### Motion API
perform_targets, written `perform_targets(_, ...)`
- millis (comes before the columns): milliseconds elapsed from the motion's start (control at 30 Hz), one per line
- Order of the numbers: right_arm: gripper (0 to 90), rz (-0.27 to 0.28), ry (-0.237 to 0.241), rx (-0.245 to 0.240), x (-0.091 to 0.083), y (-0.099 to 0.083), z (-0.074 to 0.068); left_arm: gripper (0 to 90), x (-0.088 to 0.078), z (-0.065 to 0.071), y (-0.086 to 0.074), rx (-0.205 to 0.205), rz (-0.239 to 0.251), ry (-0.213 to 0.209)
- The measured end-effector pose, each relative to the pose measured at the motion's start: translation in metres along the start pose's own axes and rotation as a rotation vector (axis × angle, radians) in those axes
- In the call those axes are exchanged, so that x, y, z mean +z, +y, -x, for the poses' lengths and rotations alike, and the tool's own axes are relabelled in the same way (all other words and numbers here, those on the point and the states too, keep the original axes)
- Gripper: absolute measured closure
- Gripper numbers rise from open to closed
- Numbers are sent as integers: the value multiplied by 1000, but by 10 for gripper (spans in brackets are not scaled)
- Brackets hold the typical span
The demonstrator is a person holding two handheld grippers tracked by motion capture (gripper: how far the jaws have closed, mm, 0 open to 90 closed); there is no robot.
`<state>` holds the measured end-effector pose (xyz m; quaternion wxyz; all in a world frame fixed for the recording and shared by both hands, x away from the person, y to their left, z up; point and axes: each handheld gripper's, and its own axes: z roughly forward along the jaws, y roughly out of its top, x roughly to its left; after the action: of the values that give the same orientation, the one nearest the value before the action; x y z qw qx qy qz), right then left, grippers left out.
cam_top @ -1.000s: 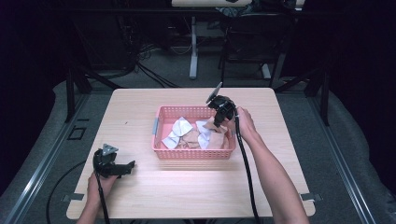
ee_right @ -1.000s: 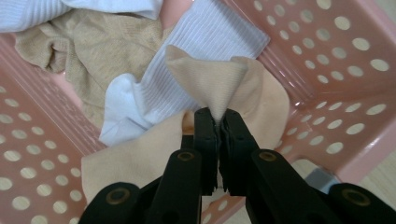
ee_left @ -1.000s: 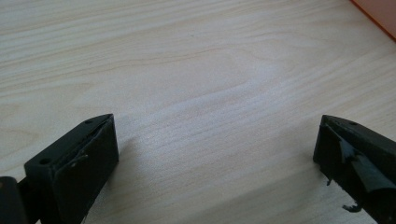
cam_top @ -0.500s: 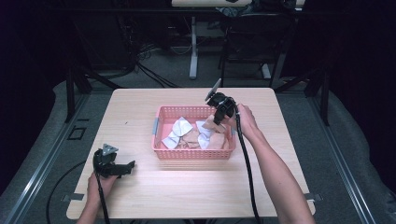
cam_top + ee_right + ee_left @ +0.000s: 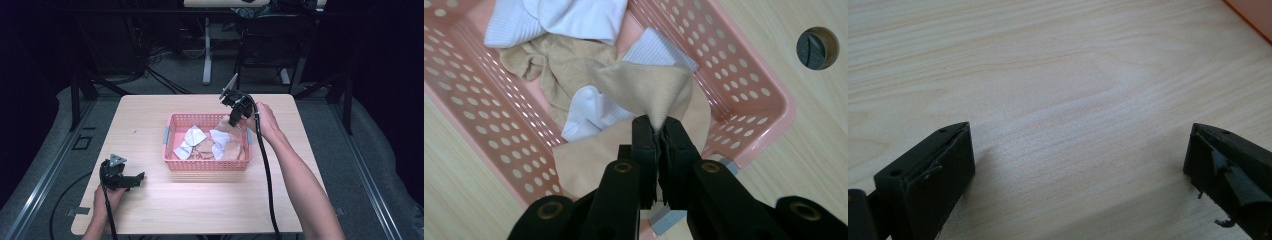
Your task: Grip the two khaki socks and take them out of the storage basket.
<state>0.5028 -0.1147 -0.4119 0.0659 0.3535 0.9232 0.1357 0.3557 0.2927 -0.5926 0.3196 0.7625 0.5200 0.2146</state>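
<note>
A pink perforated basket (image 5: pixel 171 129) (image 5: pixel 749 80) stands in the middle of the wooden table and holds white and beige socks. My right gripper (image 5: pixel 233 122) (image 5: pixel 658 127) hangs over the basket's right end, shut on the edge of a beige sock (image 5: pixel 649 87) (image 5: pixel 226 129) that trails down into the basket. Under it lie white socks (image 5: pixel 564 17) (image 5: pixel 192 136) and another beige sock (image 5: pixel 559 62). My left gripper (image 5: pixel 140 176) (image 5: pixel 1080 155) rests low at the table's front left, jaws wide apart with bare wood between them.
The table (image 5: pixel 150 110) has free wood around the basket on every side. A round cable hole (image 5: pixel 816 48) is set in the tabletop past the basket. Dark floor, cables and table legs (image 5: pixel 206 55) lie behind the far edge.
My right gripper has risen a little over the basket, drawing the beige sock up with it. The left gripper has stayed where it was.
</note>
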Motion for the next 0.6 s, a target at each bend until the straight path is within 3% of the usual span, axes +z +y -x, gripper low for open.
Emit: perform_targets(600, 860, 38, -6, -3, -36, 5, 0, 0, 0, 0, 0, 1, -1, 0)
